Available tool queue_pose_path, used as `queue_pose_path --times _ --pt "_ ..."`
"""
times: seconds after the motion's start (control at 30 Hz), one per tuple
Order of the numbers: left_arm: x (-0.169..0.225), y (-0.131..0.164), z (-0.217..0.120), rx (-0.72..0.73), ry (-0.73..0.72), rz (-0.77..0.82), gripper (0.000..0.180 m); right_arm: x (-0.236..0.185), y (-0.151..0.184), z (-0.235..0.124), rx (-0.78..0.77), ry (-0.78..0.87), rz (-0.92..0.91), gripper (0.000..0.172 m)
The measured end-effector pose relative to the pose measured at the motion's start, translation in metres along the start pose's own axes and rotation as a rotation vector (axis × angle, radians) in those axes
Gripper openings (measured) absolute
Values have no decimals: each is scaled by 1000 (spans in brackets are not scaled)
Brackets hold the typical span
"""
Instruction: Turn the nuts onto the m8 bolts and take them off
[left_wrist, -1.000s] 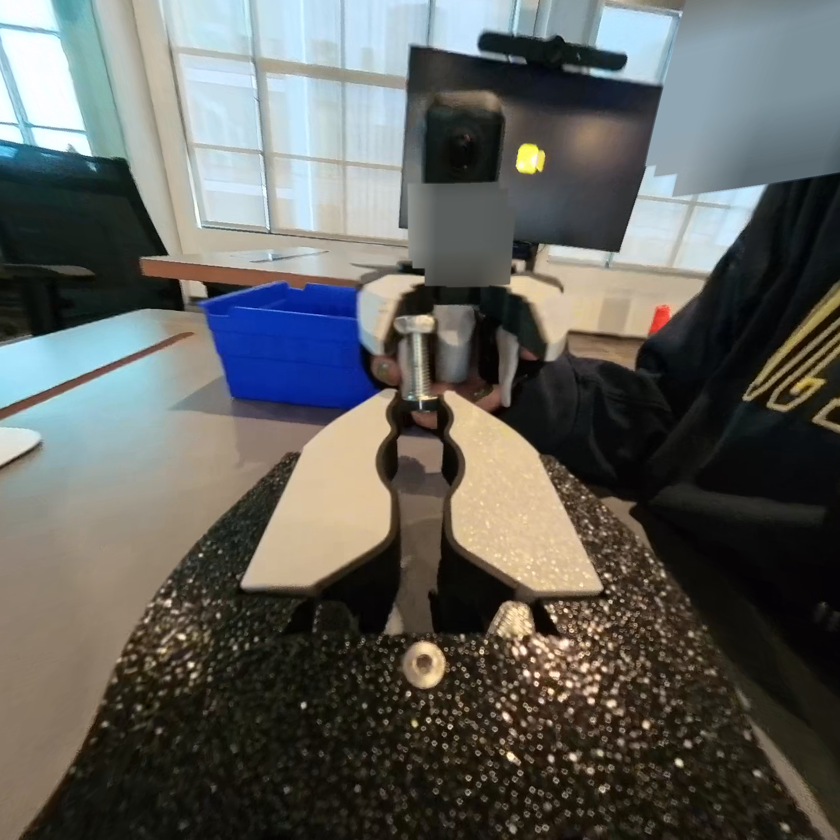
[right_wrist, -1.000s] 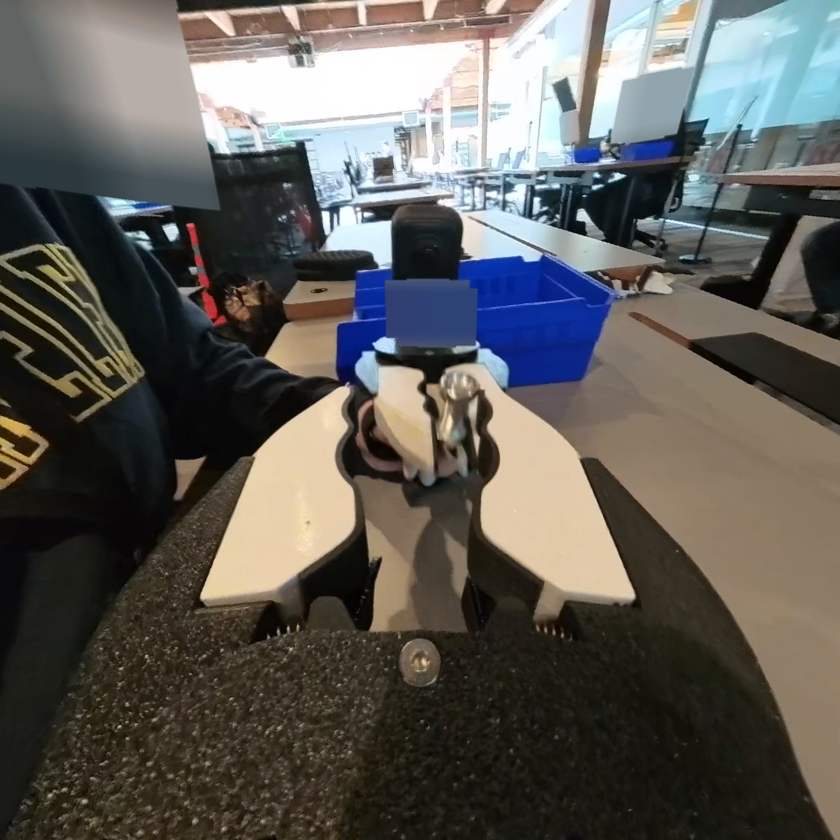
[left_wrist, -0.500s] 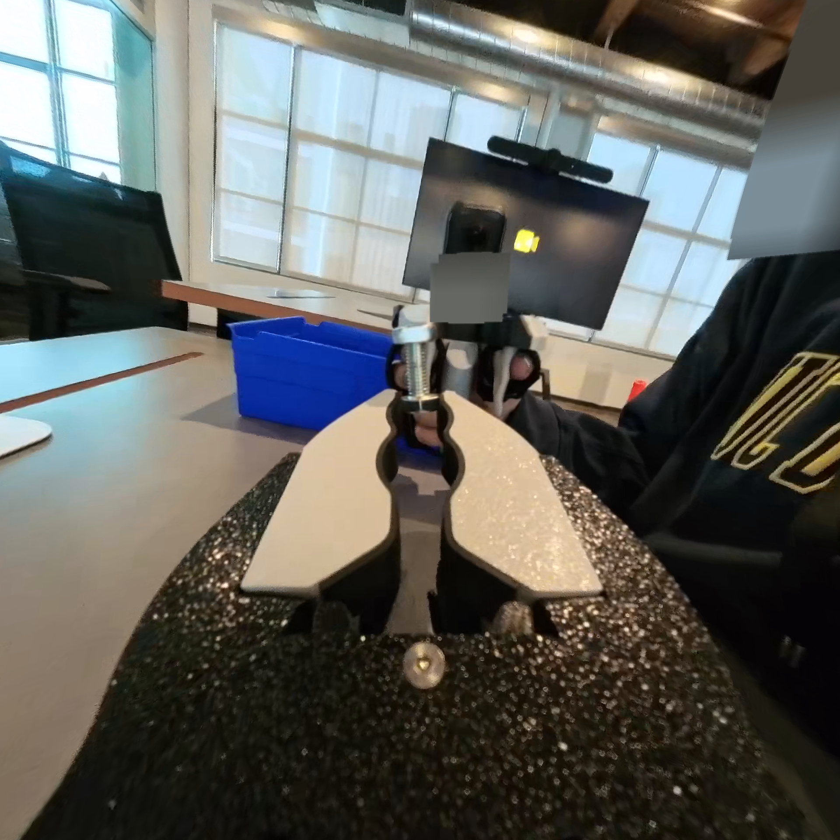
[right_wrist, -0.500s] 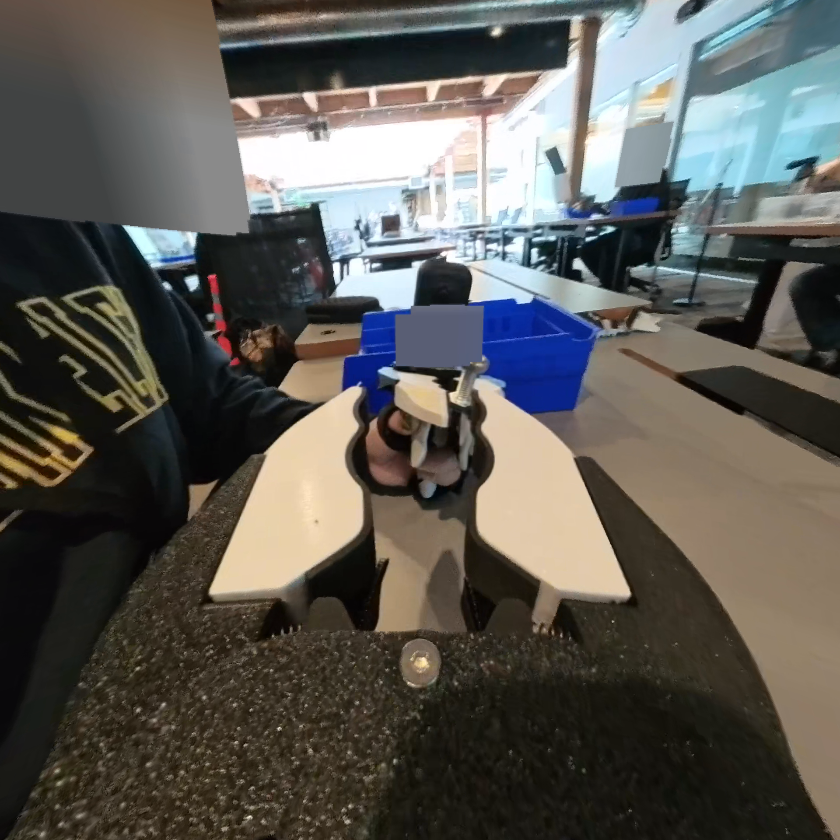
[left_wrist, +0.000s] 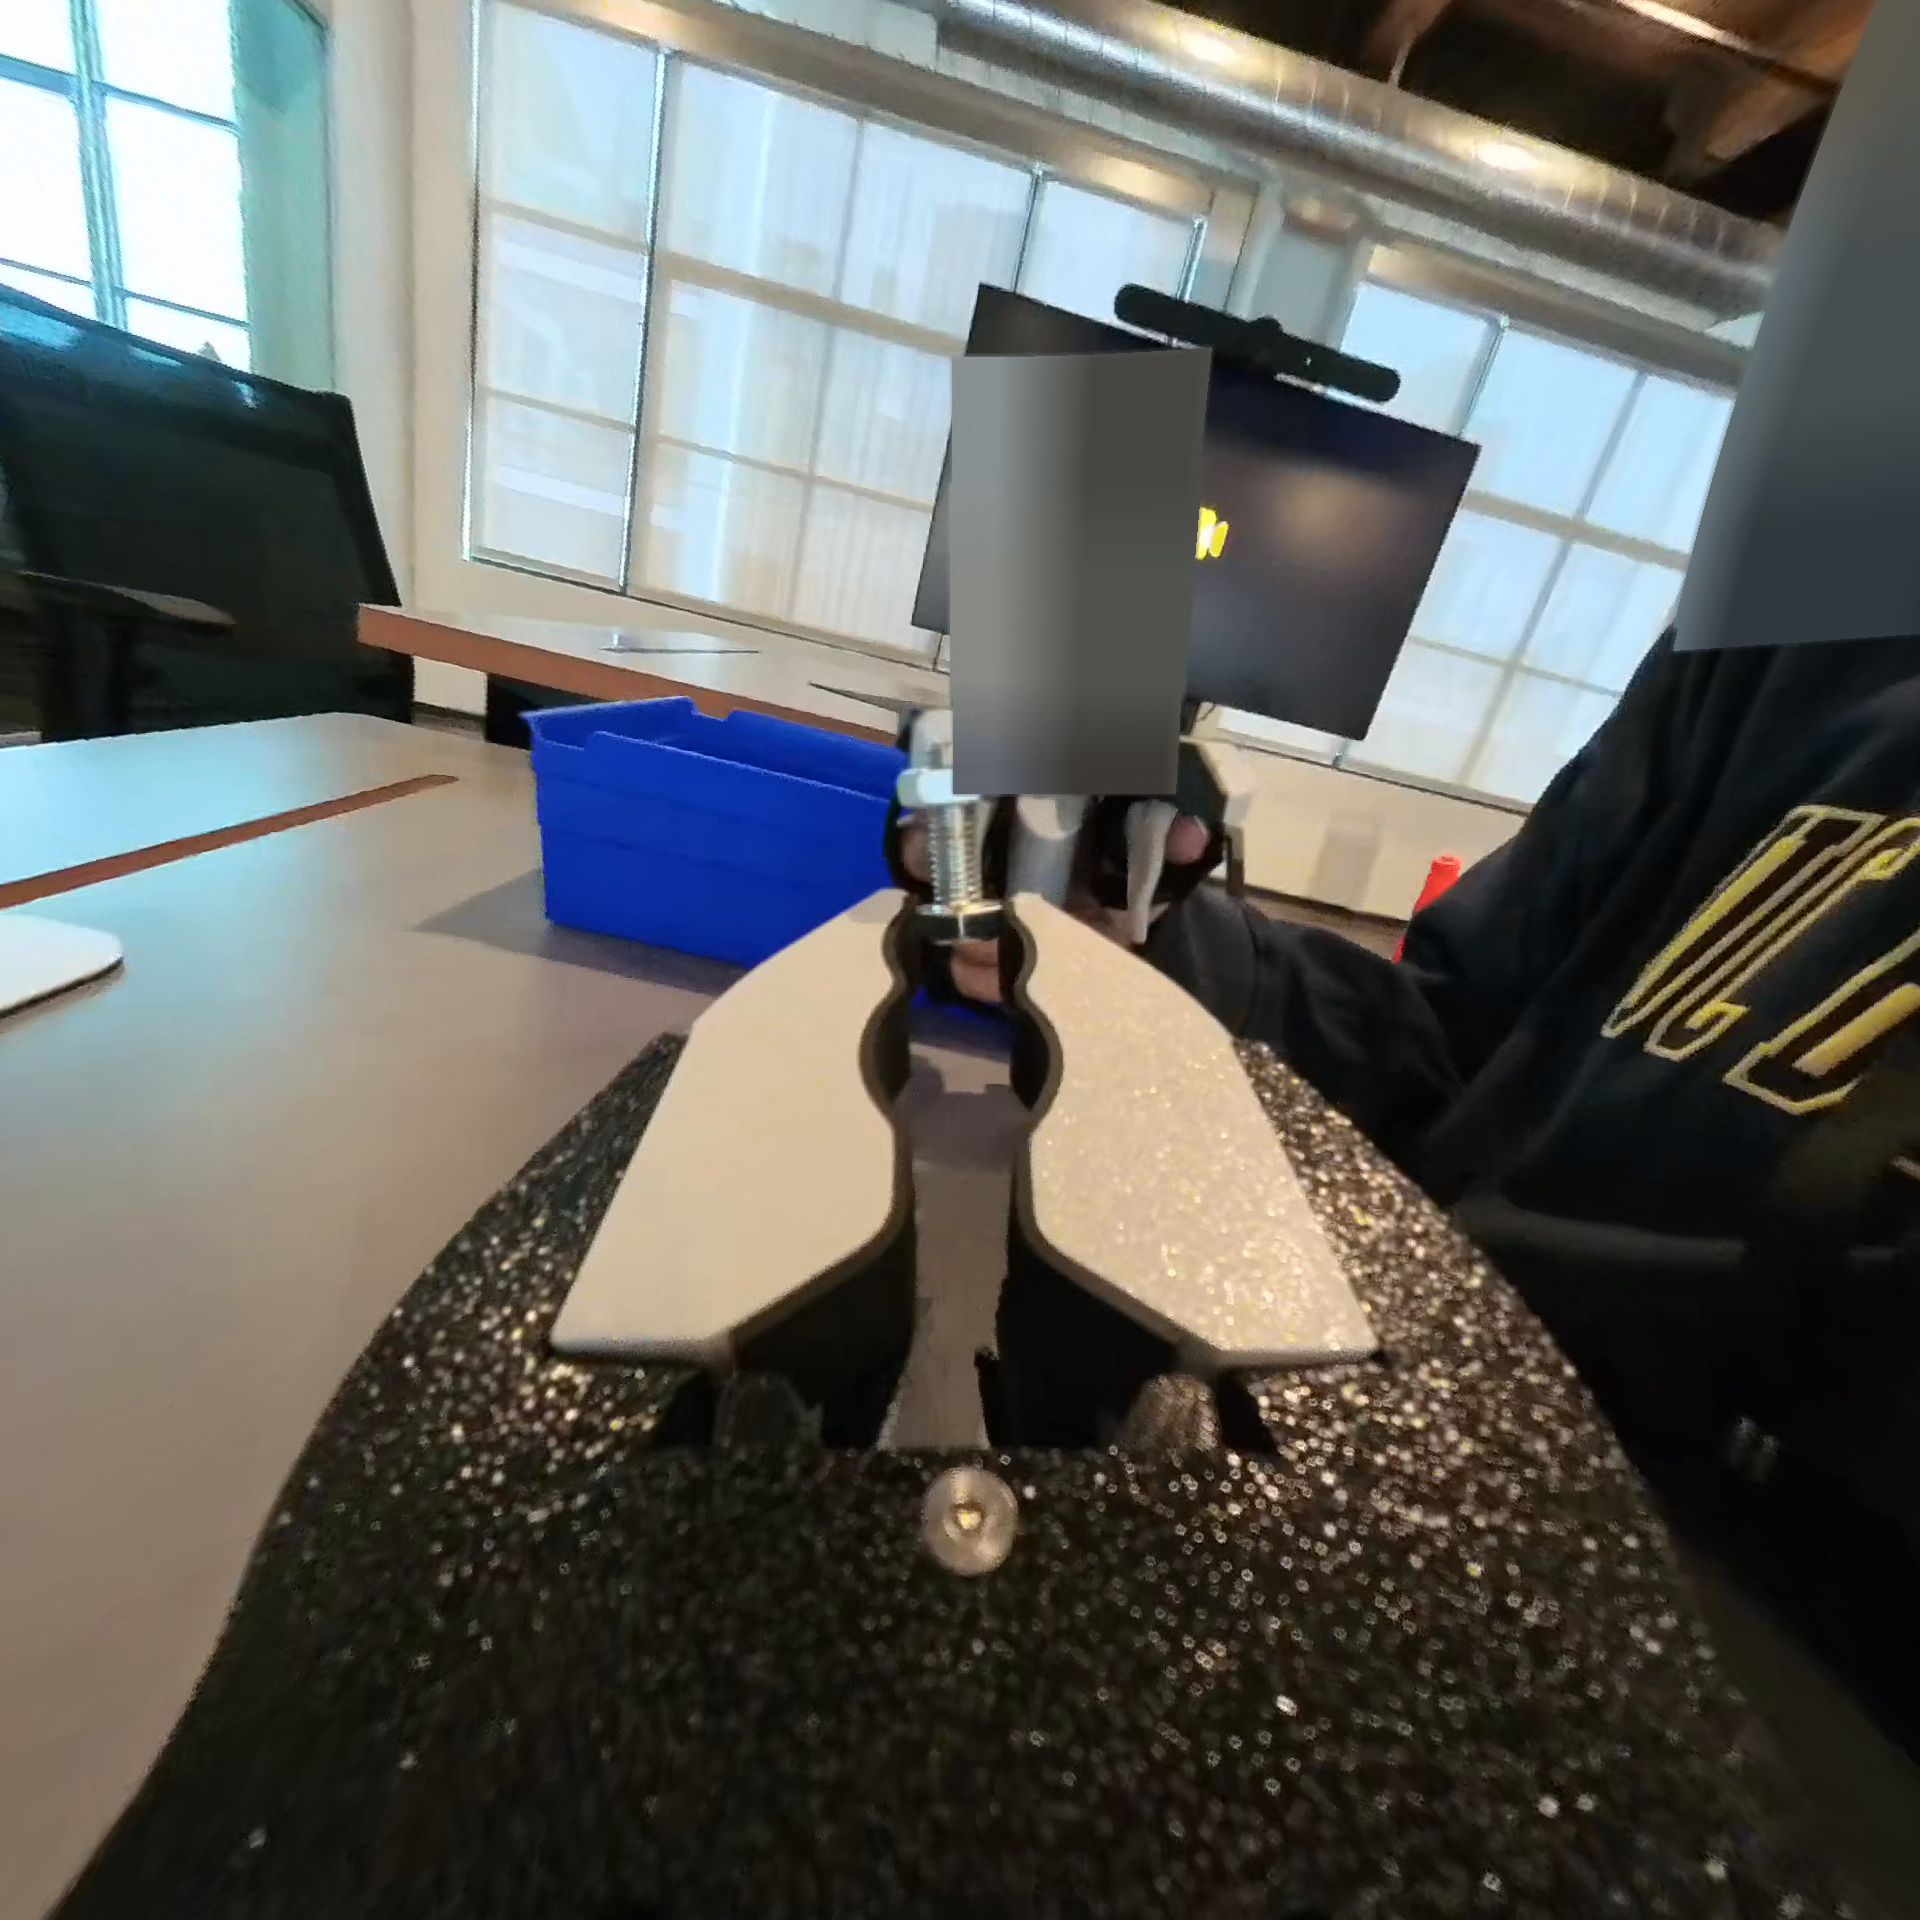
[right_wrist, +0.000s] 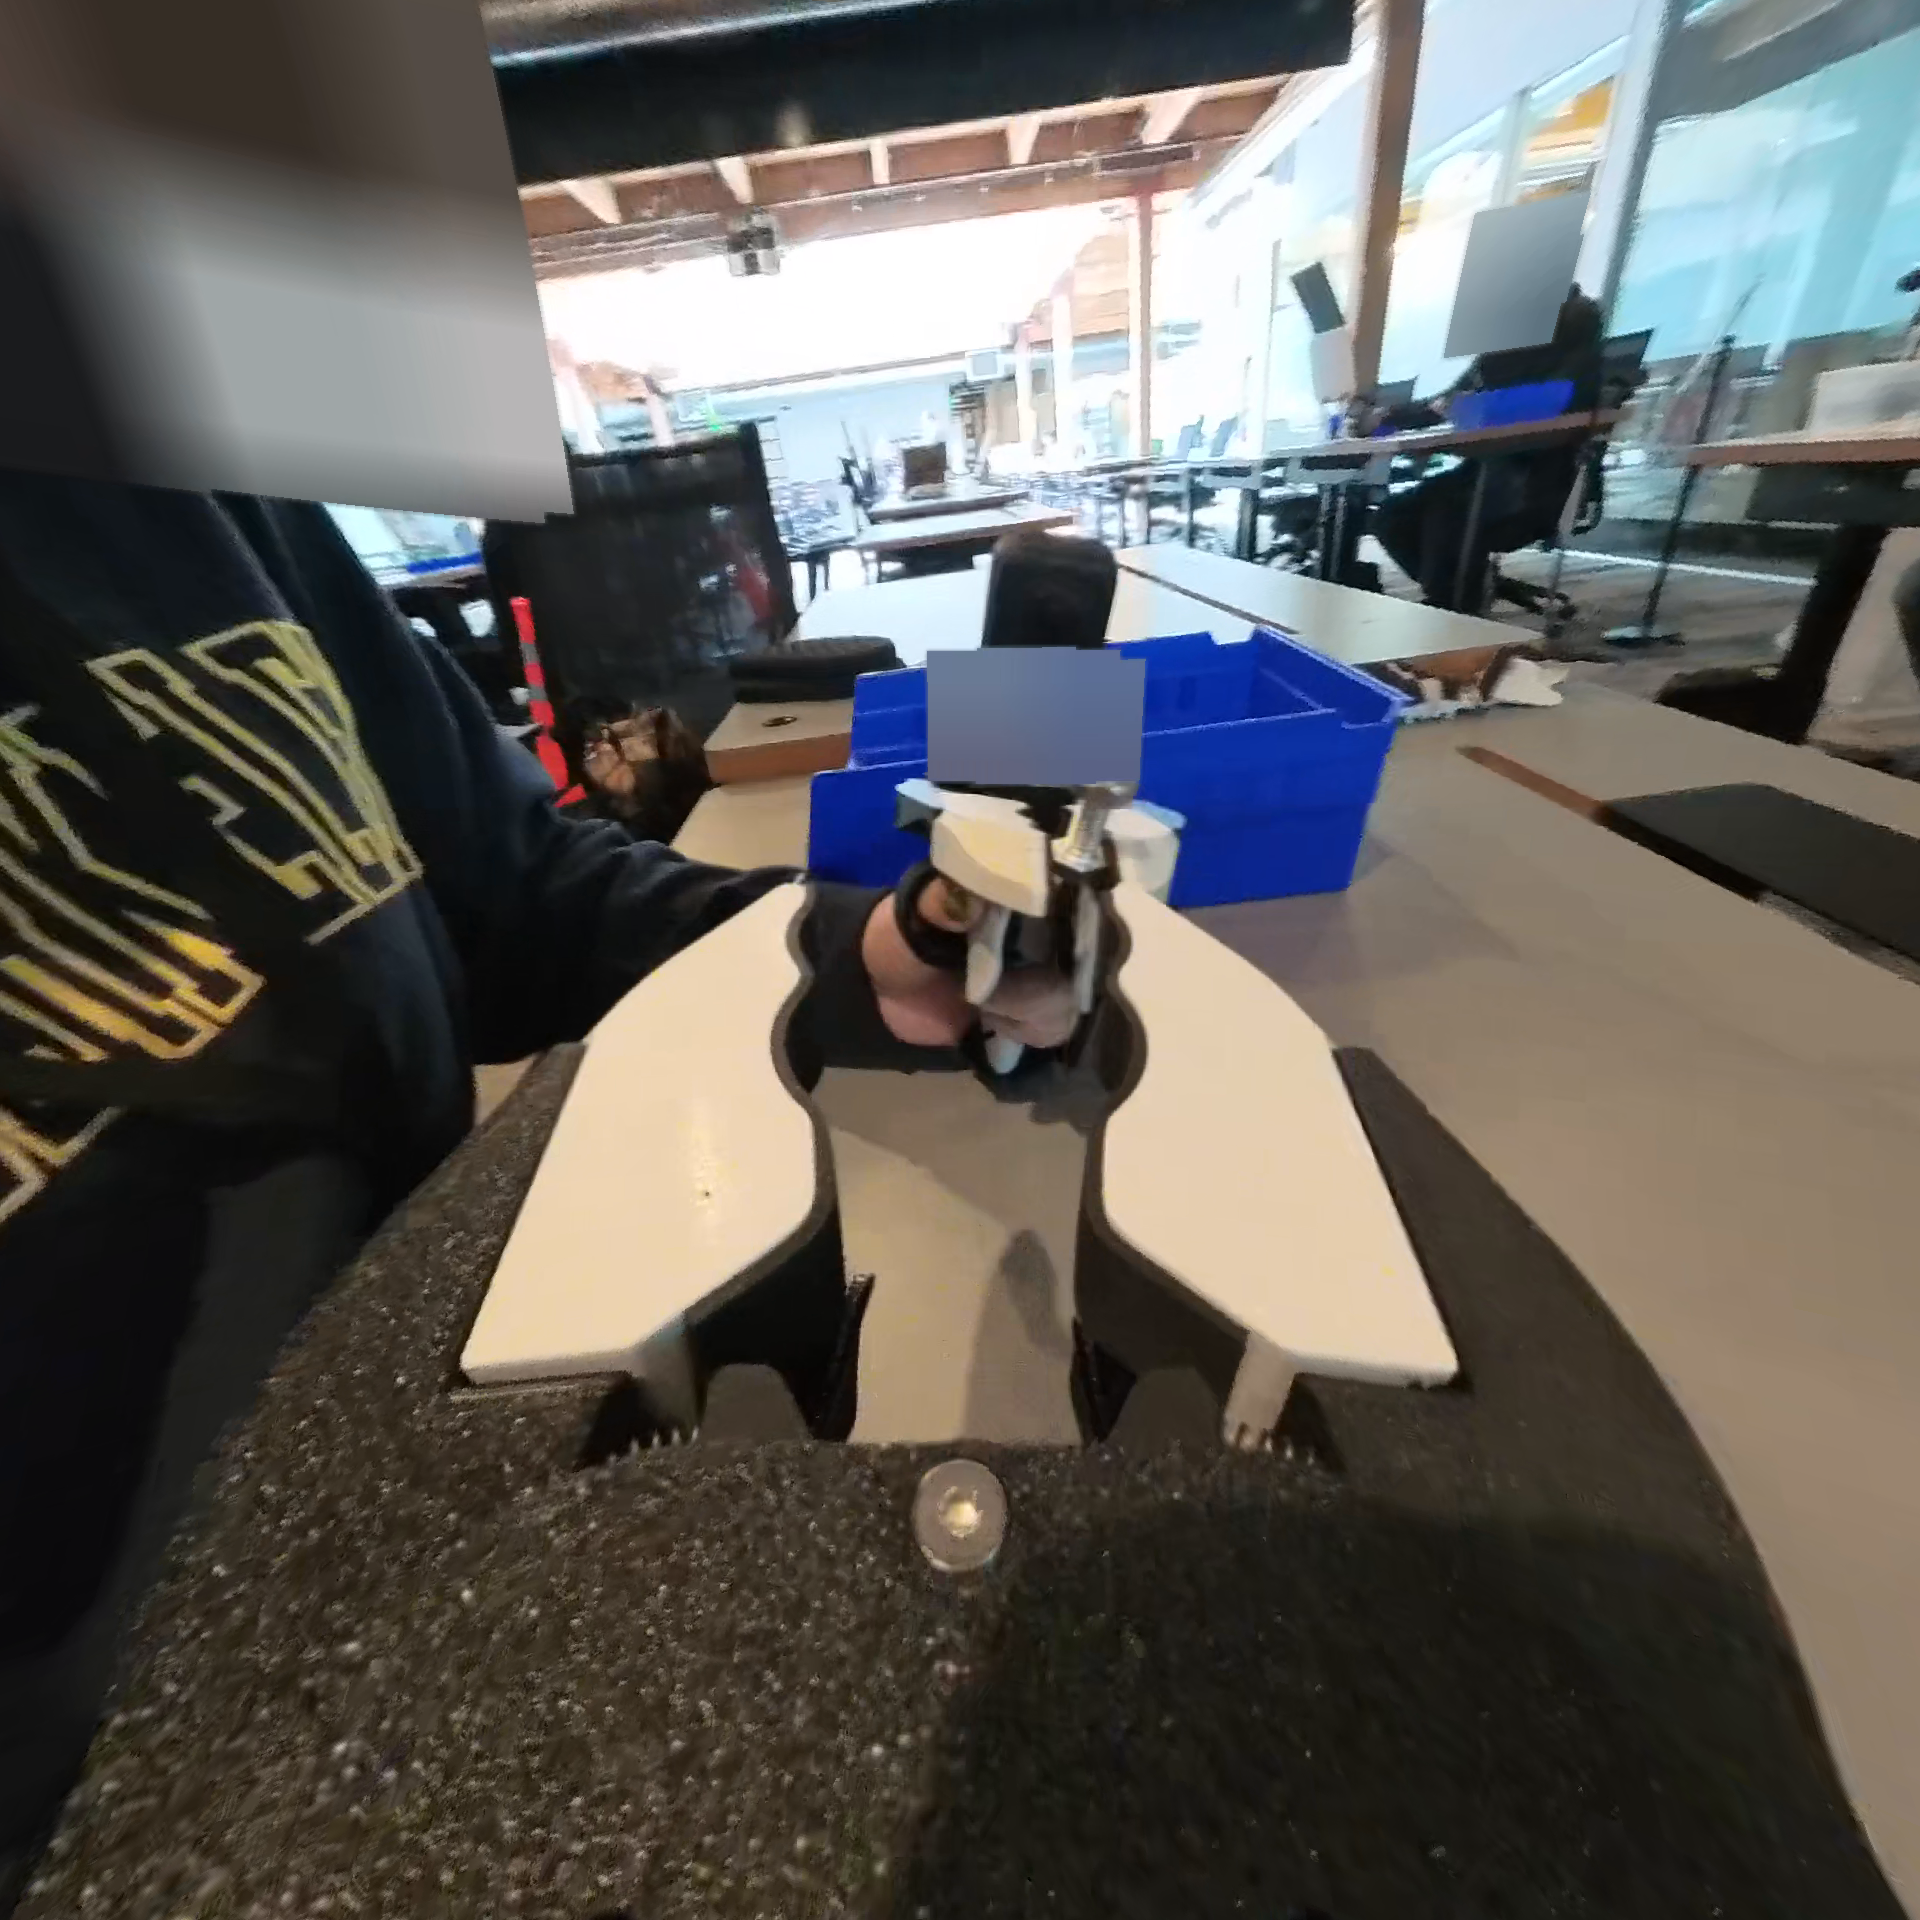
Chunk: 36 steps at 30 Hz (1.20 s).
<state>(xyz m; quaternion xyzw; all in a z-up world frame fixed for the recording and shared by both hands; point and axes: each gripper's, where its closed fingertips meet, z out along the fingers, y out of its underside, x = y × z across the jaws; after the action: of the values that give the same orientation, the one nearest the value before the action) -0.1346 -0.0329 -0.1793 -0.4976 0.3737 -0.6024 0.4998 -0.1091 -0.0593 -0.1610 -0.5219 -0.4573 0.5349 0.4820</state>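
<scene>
In the left wrist view my left gripper (left_wrist: 958, 925) is shut on a silver nut (left_wrist: 956, 921). The silver bolt (left_wrist: 951, 847) stands upright out of the nut, head on top. The right gripper (left_wrist: 1086, 862) faces me just behind the bolt and does not touch it. In the right wrist view my right gripper (right_wrist: 961, 914) is open with nothing between its white fingers (right_wrist: 1216, 1049). The left gripper (right_wrist: 1023, 883) shows beyond them, holding the nut with the bolt (right_wrist: 1086, 831) in it a little past my fingertips.
A blue bin (left_wrist: 707, 821) (right_wrist: 1268, 790) stands on the grey table (left_wrist: 260, 1039) (right_wrist: 1558, 1039) behind both grippers. The person's dark sleeve (right_wrist: 582, 914) reaches in from the side. A black mat (right_wrist: 1787, 862) lies at the right. A dark monitor (left_wrist: 1330, 561) stands behind. Some 5 cm of space lies between my two pairs of fingers.
My right gripper has drawn back from the bolt and stands open after narrowing slightly. My left gripper keeps its grip on the nut, and both views have tilted up a little.
</scene>
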Motion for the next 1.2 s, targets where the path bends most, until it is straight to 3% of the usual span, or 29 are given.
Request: queue_pose_path --times 0.27,0.37,0.43,0.53,0.67,0.97,1.13,1.17,1.2 --pt "28 27 27 -120 158 -54 14 -8 12 41 10 -6 -39 69" --pt "21 24 21 -108 127 -31 14 -9 20 29 -73 -54 -34 59" --pt "11 11 13 -49 83 -47 14 -7 11 10 -13 -93 -7 34" --pt "3 5 4 -11 59 -60 14 8 8 8 10 22 -28 37" --pt "12 17 14 -83 93 -35 14 16 14 22 10 86 -15 36" --pt "20 28 22 -158 119 -1 14 11 17 28 -1 56 -10 14" --pt "20 28 23 -137 125 -8 15 12 17 28 0 57 -26 14" --pt "20 28 23 -134 124 -6 21 12 17 28 -5 60 -34 14" --pt "20 28 24 -137 127 -11 43 13 16 27 -9 69 -42 14"
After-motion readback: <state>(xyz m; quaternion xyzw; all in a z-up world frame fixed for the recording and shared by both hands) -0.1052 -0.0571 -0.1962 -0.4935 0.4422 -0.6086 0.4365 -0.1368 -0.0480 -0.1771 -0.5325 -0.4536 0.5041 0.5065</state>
